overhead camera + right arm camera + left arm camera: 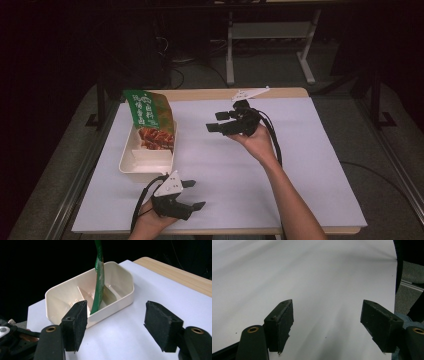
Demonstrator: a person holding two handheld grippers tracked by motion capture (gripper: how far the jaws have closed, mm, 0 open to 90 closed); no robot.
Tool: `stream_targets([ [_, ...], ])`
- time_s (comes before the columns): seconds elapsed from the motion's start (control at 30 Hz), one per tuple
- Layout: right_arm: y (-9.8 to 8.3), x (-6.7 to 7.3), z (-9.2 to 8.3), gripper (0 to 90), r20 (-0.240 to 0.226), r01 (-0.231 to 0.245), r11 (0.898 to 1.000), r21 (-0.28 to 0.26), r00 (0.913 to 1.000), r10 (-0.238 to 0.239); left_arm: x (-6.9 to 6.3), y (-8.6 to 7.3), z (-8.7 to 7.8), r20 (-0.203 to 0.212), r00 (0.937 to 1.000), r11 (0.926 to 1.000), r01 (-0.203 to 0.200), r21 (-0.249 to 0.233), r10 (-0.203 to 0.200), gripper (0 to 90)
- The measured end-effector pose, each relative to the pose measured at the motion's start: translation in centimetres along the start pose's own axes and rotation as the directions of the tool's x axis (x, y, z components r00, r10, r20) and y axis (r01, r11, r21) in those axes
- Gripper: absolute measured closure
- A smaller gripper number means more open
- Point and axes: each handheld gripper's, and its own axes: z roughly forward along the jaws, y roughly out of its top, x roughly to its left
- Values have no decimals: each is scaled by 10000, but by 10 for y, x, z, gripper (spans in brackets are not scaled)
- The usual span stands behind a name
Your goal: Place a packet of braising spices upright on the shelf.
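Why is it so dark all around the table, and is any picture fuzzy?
High view: light falls on the white table sheet while the room behind is dim. Left gripper view: the sheet looks smeared and streaky, likely motion blur. Right gripper view: the cream tray and green packet look fairly sharp against a black background.

Your right gripper [115, 325] hangs over the white sheet [150, 290], jaws wide apart w/ nothing btwn them. Ahead sits a cream tray [120, 298] w/ dividers inside. A green packet [98, 277] stands on edge in it, near upright. Wooden table edge [175, 272] shows at far right; your other gripper [11, 337] sits bottom left.
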Motion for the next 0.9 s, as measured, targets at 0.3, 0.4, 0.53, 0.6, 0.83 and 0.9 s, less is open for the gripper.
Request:
stream_targets([
  [0.3, -10, -4, -14, 336, 139, -138, 9999, -12, 9998, 139, 3, 0, -3, -51, 9999, 9999, 122, -118, -123, 255],
  [0.4, -12, -5, -16, 336, 135, -154, 9999, 0, 9998, 154, 3, -1, -2, -64, 9999, 9999, 123, -118, -124, 251],
  [0.53, -16, -5, -21, 333, 99, -253, 9997, 17, 9996, 253, 2, 0, -2, -40, 9999, 9998, 129, -127, -129, 250],
  [0.6, -18, -6, -24, 328, 110, -243, 9997, -11, 9996, 243, 2, 0, -2, -51, 9999, 9998, 125, -133, -126, 249],
  [0.83, -27, -7, -32, 321, 160, -345, 9994, 53, 9993, 344, 3, 0, -3, -38, 10000, 9999, 78, -139, -79, 244],
  [0.9, -30, -7, -35, 317, 183, -353, 9992, 210, 9992, 349, 3, 0, -3, -50, 10000, 9999, 83, -148, -84, 244],
])
